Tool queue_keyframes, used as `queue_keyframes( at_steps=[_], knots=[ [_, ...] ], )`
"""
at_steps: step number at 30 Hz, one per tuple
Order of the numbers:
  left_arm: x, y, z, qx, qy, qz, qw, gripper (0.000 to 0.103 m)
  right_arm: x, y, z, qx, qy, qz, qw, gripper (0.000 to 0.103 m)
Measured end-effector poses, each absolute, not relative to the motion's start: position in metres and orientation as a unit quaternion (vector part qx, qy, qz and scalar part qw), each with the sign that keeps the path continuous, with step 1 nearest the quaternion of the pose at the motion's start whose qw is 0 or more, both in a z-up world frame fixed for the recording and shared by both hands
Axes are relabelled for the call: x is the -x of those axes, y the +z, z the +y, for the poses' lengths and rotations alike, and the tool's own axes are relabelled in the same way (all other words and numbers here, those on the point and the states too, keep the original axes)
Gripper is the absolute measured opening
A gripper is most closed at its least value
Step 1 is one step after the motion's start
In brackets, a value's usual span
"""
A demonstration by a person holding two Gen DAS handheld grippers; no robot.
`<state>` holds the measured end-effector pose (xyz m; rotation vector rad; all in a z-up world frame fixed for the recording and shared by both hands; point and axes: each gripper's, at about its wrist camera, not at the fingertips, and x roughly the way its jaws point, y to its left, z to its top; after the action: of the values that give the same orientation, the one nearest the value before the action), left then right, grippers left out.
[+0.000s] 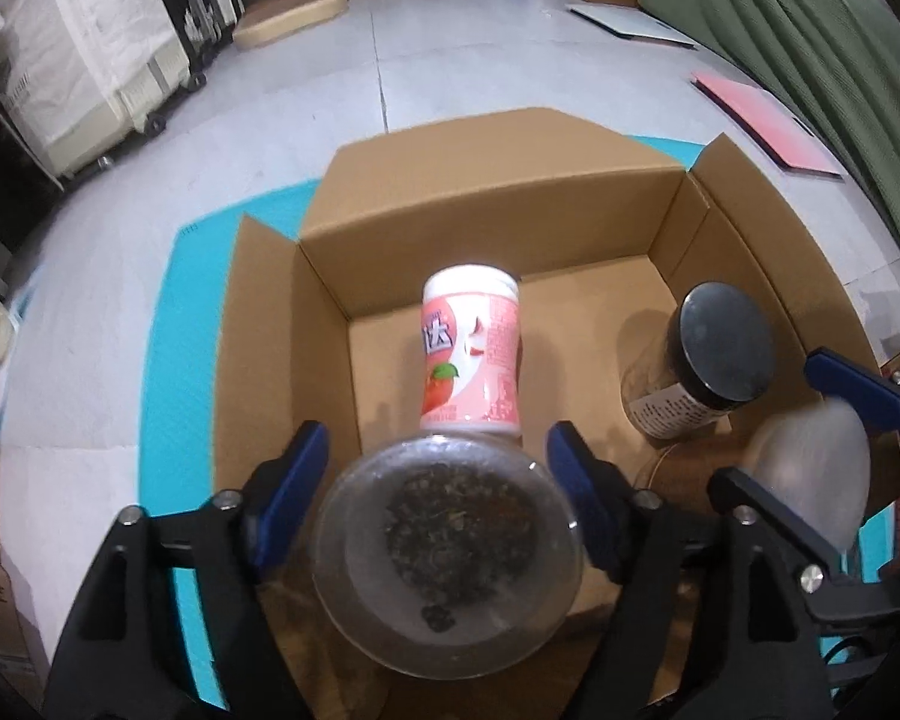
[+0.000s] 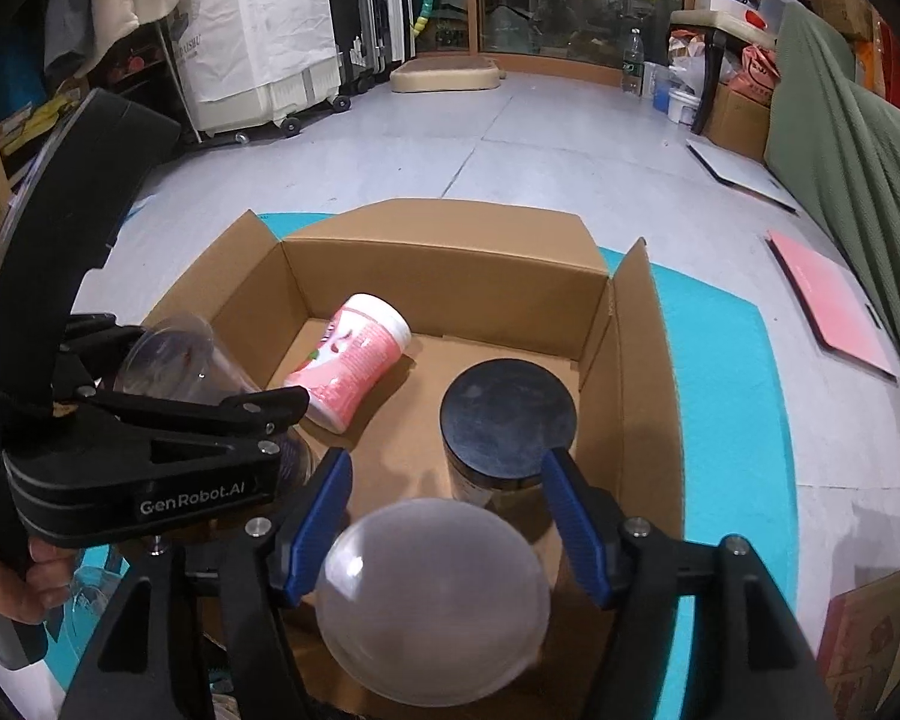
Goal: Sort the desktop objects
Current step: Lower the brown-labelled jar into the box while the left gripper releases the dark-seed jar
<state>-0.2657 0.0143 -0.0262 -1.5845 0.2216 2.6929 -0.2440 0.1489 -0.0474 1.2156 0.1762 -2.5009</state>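
An open cardboard box [image 1: 492, 222] [image 2: 444, 264] sits on a teal mat. Inside lie a pink gum bottle [image 1: 471, 351] [image 2: 354, 369] on its side and a black-lidded jar [image 1: 705, 357] [image 2: 504, 420] standing upright. My left gripper [image 1: 438, 504] is shut on a clear glass jar holding dark tea leaves [image 1: 450, 546], held over the box's near edge; it shows from the side in the right wrist view [image 2: 180, 360]. My right gripper [image 2: 444, 516] is shut on a frosted round-bottomed container [image 2: 432, 594] [image 1: 810, 474], above the box's near right part.
The teal mat [image 1: 168, 360] [image 2: 726, 396] lies on a grey floor. A pink board [image 1: 762, 120] [image 2: 828, 306] and a green cloth-covered mass [image 2: 858, 138] are to the right. White appliances and suitcases [image 2: 282, 30] stand at the far left.
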Motion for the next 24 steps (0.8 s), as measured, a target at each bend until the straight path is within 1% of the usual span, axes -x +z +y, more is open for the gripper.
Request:
queue_keyframes(
  at_steps=[2,4,6,12,15,24],
  knots=[
    [0.263,-0.020,0.017,0.494,0.866,0.084,0.003,0.082,0.242,-0.046,0.152,-0.425,-0.886,0.060,0.177,0.072],
    [0.260,-0.014,0.018,0.486,0.869,0.095,0.000,0.088,0.239,-0.043,0.154,-0.415,-0.891,0.061,0.173,0.075],
    [0.260,-0.010,0.018,0.482,0.871,0.097,0.000,0.090,0.237,-0.039,0.157,-0.409,-0.895,0.060,0.169,0.077],
    [0.252,0.006,0.016,0.471,0.877,0.095,0.000,0.092,0.232,-0.029,0.162,-0.404,-0.898,0.054,0.167,0.080],
    [0.245,0.015,0.016,0.464,0.881,0.094,0.000,0.093,0.226,-0.018,0.165,-0.392,-0.903,0.044,0.171,0.080],
    [0.222,0.037,0.020,0.449,0.888,0.100,0.007,0.093,0.208,0.011,0.165,-0.365,-0.914,0.053,0.170,0.080]
  ],
)
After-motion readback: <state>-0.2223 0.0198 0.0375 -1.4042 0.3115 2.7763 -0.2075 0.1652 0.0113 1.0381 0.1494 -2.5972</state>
